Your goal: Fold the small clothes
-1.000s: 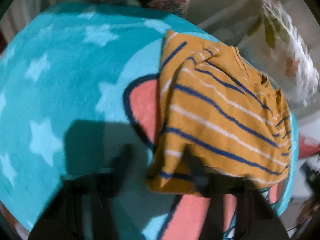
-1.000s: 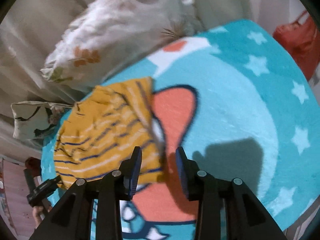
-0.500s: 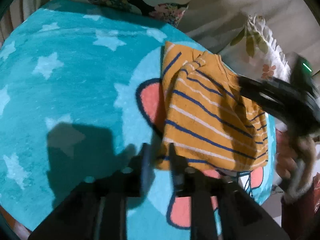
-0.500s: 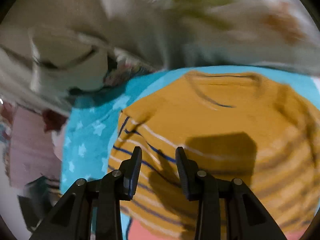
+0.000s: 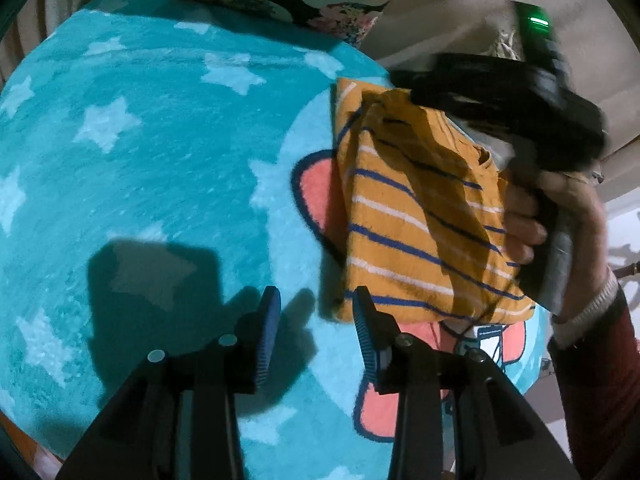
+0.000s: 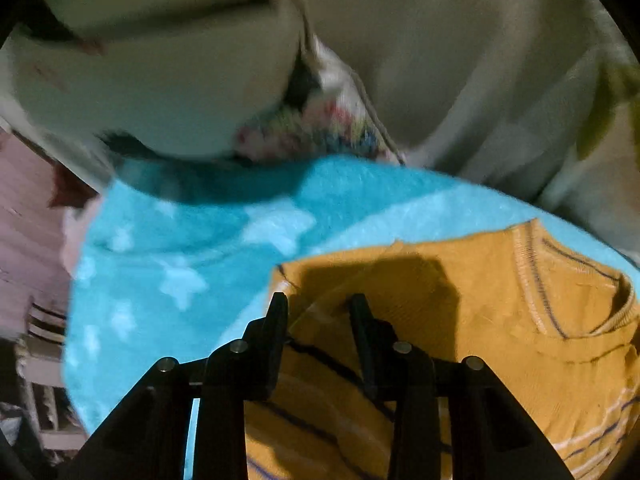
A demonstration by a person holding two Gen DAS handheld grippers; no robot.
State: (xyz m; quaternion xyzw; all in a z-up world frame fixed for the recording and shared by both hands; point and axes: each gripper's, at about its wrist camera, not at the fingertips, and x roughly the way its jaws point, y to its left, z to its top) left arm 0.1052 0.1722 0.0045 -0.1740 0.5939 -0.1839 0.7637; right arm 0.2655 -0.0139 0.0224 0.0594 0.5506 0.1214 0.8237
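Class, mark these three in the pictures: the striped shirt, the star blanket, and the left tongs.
striped shirt [image 5: 408, 232], left wrist view, middle of the folded body.
star blanket [image 5: 160, 152], left wrist view, bare teal area.
left tongs [image 5: 316, 320], left wrist view, midway between fingertips.

Open blanket on the left, crowded on the right.

A wide stretch of turquoise star blanket [image 5: 132, 168] lies bare ahead and left of the left gripper [image 5: 316, 316]. To the right, the folded orange striped shirt [image 5: 404, 216] and the right gripper [image 5: 500, 92] above it block passage. Pillows [image 6: 168, 80] crowd the blanket's far edge.
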